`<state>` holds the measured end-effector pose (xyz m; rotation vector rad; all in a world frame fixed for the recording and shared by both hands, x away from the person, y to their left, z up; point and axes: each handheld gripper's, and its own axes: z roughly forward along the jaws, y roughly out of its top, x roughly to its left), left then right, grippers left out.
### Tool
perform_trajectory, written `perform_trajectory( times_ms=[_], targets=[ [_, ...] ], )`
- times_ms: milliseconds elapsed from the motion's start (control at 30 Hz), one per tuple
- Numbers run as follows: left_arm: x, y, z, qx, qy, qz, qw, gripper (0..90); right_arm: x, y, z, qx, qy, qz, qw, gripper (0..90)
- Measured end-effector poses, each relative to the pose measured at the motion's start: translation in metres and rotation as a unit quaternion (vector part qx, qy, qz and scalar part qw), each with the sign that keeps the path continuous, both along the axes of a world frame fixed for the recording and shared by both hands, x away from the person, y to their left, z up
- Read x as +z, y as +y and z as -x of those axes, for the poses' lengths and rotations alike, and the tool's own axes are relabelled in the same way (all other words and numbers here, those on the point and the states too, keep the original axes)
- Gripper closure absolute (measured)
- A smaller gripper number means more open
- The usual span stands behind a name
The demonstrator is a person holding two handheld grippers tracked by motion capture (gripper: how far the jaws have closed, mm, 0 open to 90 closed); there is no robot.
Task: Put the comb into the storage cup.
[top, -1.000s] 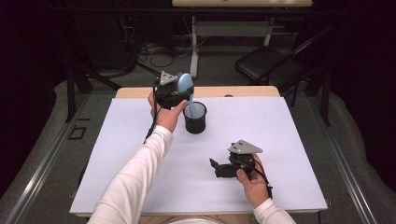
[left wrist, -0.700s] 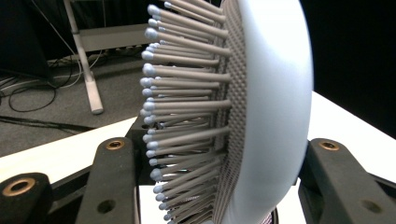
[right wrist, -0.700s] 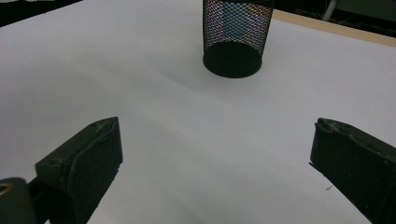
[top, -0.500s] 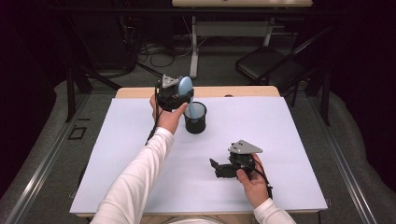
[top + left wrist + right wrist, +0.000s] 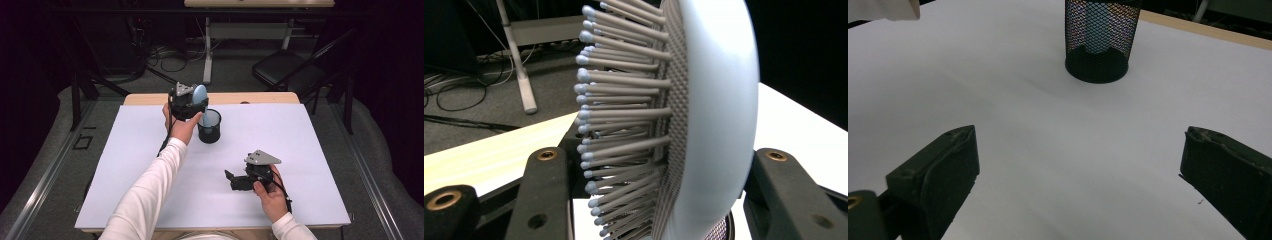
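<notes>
Left gripper (image 5: 192, 107) clamps hairbrush (image 5: 199, 94) upright over mesh cup (image 5: 209, 126), handle inside. Next: you spread jaws, drop it. Right gripper (image 5: 231, 180) at 5 o'clock, wide, empty.

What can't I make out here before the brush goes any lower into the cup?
- Hairbrush handle: left gripper view, cut off by the bottom edge.
- Handle tip inside the mesh cup: high view, hidden by the left gripper and hand.
- Cup rim: right gripper view, cut by the top edge.
</notes>
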<state>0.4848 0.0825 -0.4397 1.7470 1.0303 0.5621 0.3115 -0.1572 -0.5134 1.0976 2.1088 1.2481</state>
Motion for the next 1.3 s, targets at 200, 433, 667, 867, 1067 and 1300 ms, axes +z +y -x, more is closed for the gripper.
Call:
perform_trajectory(
  times_ms=[200,433,667,867,1067,1300],
  targets=[
    [-0.003,-0.001,-0.001,0.001,0.003,-0.005,1.0,48.7,0.0,0.0,0.0,0.0,0.0,0.0,1.0,2.0],
    [-0.005,-0.002,-0.002,0.004,0.005,-0.007,1.0,48.7,0.0,0.0,0.0,0.0,0.001,0.0,1.0,2.0],
    [-0.007,-0.002,-0.002,0.005,0.006,-0.009,0.9999,48.7,0.0,0.0,0.0,0.0,0.002,0.0,1.0,2.0],
    [-0.008,-0.005,-0.001,0.004,0.002,-0.012,0.9999,48.6,0.0,0.0,0.0,0.001,0.001,0.001,1.0,2.1],
    [-0.009,-0.008,0.0,0.003,-0.005,-0.015,0.9999,48.3,0.0,0.0,0.0,0.001,0.002,0.001,1.0,2.2],
    [-0.01,-0.011,0.001,0.004,-0.01,-0.014,0.9998,47.5,-0.001,0.001,0.0,0.001,0.001,0.002,1.0,2.2]
  ],
)
